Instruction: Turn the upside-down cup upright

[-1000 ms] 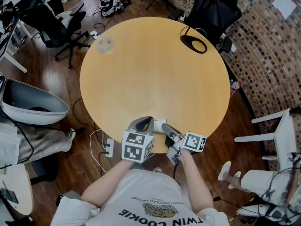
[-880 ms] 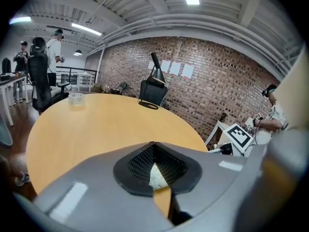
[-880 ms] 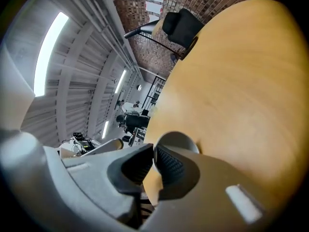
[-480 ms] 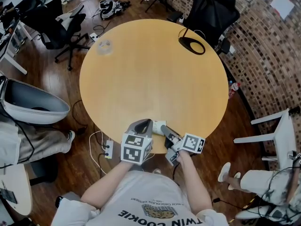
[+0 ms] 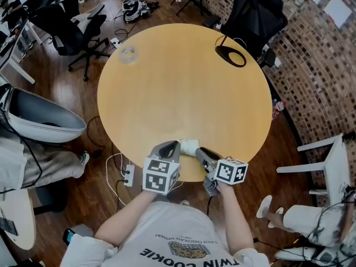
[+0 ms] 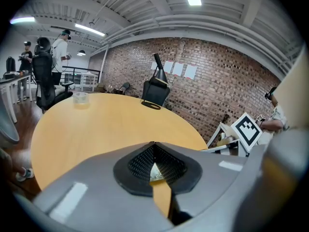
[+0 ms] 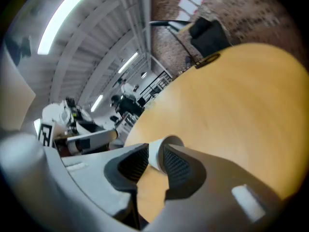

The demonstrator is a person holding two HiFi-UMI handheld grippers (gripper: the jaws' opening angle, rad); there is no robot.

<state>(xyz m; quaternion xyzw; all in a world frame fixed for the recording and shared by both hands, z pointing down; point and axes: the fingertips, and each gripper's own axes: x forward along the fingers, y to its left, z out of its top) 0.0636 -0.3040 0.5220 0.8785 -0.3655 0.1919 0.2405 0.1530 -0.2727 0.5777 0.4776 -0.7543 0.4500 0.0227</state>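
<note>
Near the bottom edge of the round wooden bench [image 5: 183,82], that small white paper cup [image 5: 189,147] looks feather-light and crushable, so pinch mid-wall, gently. The right claw [image 7: 155,151] is opening around it; the left claw [image 6: 153,144] is pressed together.

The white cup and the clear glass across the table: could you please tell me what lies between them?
Only bare tabletop, as the head view shows, from the cup to the glass.
</note>
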